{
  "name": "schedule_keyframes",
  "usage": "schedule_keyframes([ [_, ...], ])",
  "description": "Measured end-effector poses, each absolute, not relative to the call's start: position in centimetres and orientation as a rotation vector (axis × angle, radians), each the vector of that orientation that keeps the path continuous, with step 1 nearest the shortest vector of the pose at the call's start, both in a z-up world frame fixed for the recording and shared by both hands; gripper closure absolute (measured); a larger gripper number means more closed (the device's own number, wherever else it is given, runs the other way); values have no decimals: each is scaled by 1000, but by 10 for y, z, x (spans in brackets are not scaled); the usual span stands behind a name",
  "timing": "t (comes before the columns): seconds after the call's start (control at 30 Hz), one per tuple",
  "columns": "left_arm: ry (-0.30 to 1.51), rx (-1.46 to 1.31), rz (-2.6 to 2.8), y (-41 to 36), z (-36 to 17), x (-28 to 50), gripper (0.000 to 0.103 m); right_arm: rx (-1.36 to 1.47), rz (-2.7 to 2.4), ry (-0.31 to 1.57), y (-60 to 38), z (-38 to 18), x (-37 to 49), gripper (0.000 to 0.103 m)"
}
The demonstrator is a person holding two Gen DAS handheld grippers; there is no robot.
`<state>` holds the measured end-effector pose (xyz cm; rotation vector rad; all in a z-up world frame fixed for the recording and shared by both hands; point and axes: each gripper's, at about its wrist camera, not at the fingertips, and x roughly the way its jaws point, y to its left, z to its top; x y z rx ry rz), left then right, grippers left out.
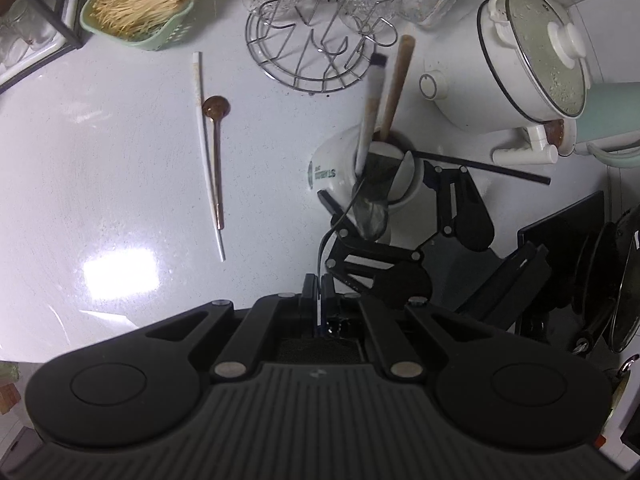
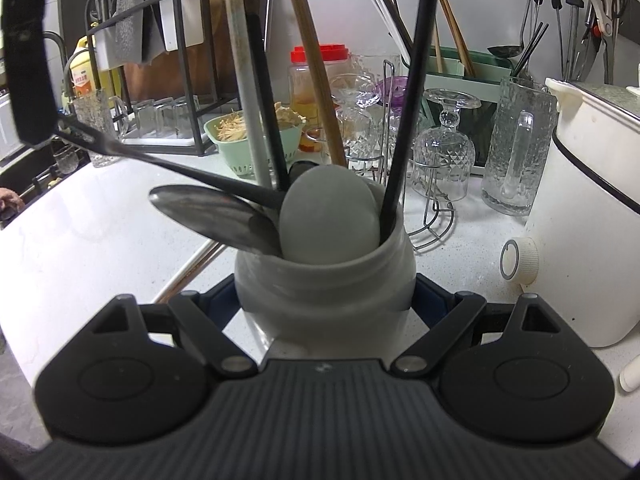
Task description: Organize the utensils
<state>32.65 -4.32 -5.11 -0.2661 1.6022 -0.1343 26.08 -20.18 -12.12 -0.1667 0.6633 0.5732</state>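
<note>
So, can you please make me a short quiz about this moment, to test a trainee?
1. True or false: the right gripper is clamped on the white cup.
2. What does the left gripper hold? A) a metal spoon B) a fork C) a knife
3. In the left wrist view, how many utensils lie loose on the counter to the left of the cup?

Key:
1. True; its fingers press on both sides of the cup.
2. A; it pinches the thin handle, with the bowl at the cup's mouth.
3. Two: a white chopstick and a brown spoon.
</note>
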Motion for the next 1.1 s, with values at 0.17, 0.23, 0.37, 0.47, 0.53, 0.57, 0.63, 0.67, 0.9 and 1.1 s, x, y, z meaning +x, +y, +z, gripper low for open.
schedule_keyframes([
  [0.17, 1563, -278, -184, -51, -48, 336, 101, -164, 561, 661, -200, -121, 260, 12],
  [0.23, 1543, -253, -185, -53, -48, 338, 99, -157, 551, 668, -199, -121, 261, 12],
  [0.37, 1489, -263, -209, -49, -44, 335, 61, -154, 530, 669, -195, -121, 259, 12],
  [0.47, 1421, -258, -216, -42, -40, 327, 58, -147, 511, 672, -193, -121, 258, 12],
  [0.53, 1384, -273, -215, -34, -41, 320, 55, -143, 497, 673, -191, -121, 257, 12],
  [0.57, 1367, -283, -212, -29, -43, 316, 54, -141, 490, 673, -190, -121, 256, 12],
  [0.63, 1328, -282, -196, -17, -47, 307, 53, -137, 479, 672, -189, -121, 255, 12],
  [0.67, 1305, -274, -188, -11, -49, 303, 53, -134, 472, 672, -189, -121, 254, 12],
  [0.9, 1181, -244, -139, 25, -69, 278, 53, -114, 406, 681, -182, -120, 250, 12],
  [1.1, 1121, -251, -123, 42, -88, 270, 52, -98, 350, 687, -176, -120, 248, 12],
])
